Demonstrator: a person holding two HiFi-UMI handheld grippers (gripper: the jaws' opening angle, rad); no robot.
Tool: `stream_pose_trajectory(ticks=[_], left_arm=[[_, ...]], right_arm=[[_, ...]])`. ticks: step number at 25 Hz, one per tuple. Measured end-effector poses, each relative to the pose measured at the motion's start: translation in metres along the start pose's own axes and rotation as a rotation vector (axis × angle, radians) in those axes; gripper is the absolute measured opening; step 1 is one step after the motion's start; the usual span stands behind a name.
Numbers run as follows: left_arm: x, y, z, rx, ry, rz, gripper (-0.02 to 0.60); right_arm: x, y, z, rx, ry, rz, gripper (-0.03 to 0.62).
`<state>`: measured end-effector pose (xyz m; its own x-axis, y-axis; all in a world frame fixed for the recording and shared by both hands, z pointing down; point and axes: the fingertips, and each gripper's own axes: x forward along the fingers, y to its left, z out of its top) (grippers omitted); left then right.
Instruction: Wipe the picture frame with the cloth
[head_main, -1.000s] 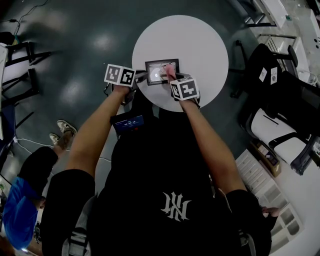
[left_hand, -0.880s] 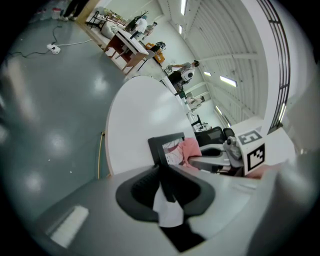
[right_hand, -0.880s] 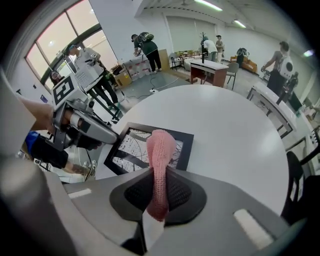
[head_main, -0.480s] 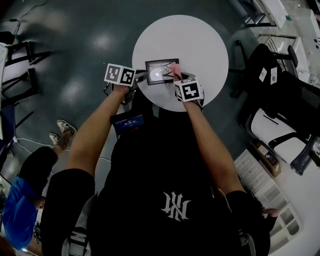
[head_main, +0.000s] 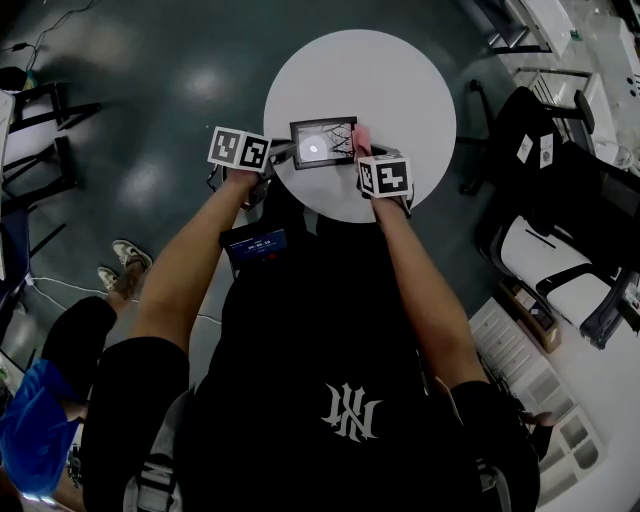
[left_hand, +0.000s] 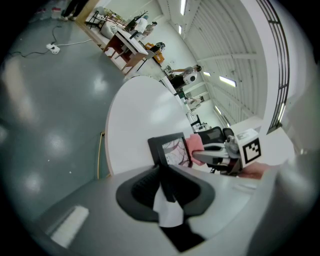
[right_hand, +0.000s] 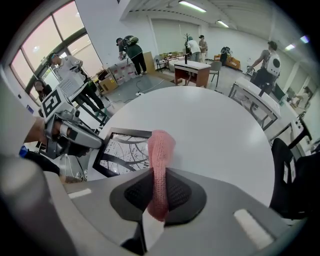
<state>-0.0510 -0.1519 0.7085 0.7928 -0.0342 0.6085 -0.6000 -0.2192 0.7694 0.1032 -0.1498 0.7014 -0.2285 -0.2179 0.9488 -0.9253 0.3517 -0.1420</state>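
The pink cloth (right_hand: 160, 147) is looking knitted and nubbly between the textured black pads (right_hand: 179, 192) of the right gripper (right_hand: 160, 172), its body showing as matt grey plastic. The picture frame (head_main: 323, 142) is showing matt black edging round glossy glazing; the round white table (head_main: 390, 80) is looking smooth, the grey floor (head_main: 150, 100) shining

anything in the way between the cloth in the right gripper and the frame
Nothing visible. The cloth, pinched in the right gripper, is right at the frame's right edge, with only bare table around. The left gripper clamps the opposite edge.
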Motion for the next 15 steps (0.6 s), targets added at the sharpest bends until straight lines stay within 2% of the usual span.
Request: stream_pose_trajectory(ticks=[4,10,12,15], left_arm=[[0.001,-0.002,0.001,0.0,0.001,-0.003,0.049],[0.0,-0.001,0.001,-0.003,0.001,-0.005,0.049],[0.0,-0.002,0.001,-0.004,0.001,-0.005,0.049],[0.001,-0.002,0.001,-0.004,0.002,-0.006,0.048]], right_arm=[[-0.008,0.03,0.017,-0.03,-0.067,0.091,0.037],[0.003,0.114,0.021,-0.015,-0.07,0.357,0.037],[0.008,0.133,0.018,-0.03,-0.052,0.403,0.037],[0.018,0.146,0.015,-0.045,-0.032,0.424,0.037]])
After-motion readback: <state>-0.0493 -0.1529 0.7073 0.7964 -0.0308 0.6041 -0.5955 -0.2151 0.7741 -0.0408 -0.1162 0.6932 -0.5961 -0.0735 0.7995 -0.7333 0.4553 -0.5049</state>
